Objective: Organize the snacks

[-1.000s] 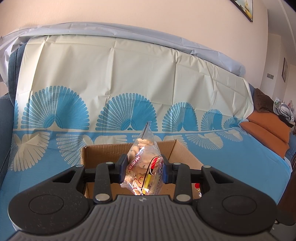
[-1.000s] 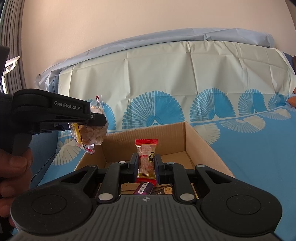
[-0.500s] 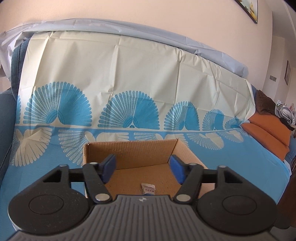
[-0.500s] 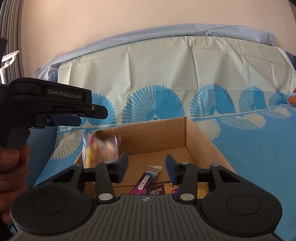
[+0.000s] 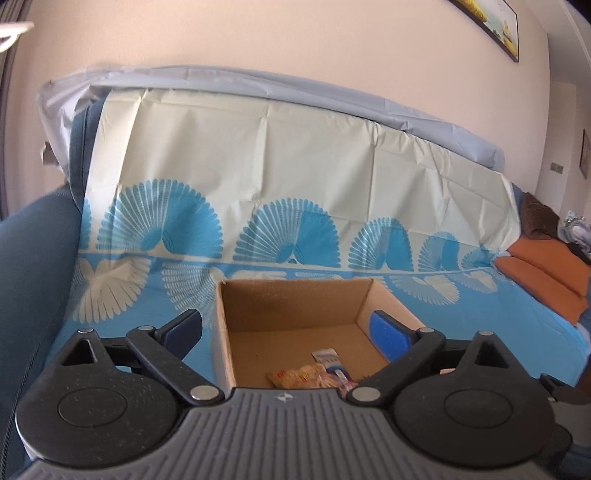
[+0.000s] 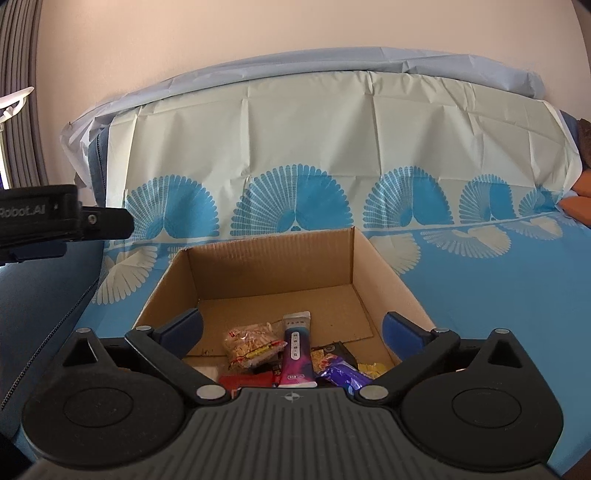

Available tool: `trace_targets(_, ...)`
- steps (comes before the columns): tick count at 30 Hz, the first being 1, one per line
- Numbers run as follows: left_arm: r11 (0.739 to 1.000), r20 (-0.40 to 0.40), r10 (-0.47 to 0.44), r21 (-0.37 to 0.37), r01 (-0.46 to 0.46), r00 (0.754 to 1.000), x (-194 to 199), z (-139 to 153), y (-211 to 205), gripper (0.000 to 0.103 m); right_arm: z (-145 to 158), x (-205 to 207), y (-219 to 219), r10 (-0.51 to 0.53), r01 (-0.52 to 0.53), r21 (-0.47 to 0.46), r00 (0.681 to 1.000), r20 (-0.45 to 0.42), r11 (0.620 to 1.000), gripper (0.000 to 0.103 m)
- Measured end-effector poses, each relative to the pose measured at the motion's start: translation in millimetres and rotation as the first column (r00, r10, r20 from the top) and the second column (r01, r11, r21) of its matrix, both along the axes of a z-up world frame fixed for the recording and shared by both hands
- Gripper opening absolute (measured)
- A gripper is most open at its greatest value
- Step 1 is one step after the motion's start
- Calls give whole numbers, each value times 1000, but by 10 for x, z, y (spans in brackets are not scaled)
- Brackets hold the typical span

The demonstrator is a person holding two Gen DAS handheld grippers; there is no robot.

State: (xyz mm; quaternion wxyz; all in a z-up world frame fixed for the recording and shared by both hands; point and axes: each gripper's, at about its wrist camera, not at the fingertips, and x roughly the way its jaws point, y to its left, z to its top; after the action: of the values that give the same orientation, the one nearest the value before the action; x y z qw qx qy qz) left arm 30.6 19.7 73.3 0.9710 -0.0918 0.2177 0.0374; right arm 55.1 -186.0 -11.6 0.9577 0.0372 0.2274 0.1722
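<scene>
Both grippers are spread wide and hold nothing. Between the right gripper (image 6: 291,328) fingers, low in the frame, snacks (image 6: 291,350) lie in the box (image 6: 384,273): a clear bag (image 6: 251,343) and a purple pack (image 6: 295,350). The left gripper (image 5: 291,328) hangs over the same box. At far left, it reads "Robot.AI".

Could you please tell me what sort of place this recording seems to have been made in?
Most likely a home living room: a sofa draped in a fan-patterned plastic cover, orange cushions at its far end, and a framed picture on the wall. A cardboard box of snacks sits on the seat.
</scene>
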Motion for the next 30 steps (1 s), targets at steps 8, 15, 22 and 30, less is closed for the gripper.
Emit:
trace_targets(8,995,-196,53,-68,-67,979,-275,-297,-2,102,85,-248,-178,-14,6,-95,996,-86,995,102)
trace_targets(15,995,-309,60,-52,-80,949,-389,-514,-125,102,-35,-206,-270,-40,32,-47,984,-174,998,102)
trace_targets(22,996,-341,54,-54,-77,938,-381,-517,-193,102,-66,-238,-33,-5,-17,-152,989,-146,988,102)
trace_targets(30,997,-360,58,-32,-74,931,-361,-521,-272,102,-71,-199,-114,-21,1,-122,986,-164,992,102)
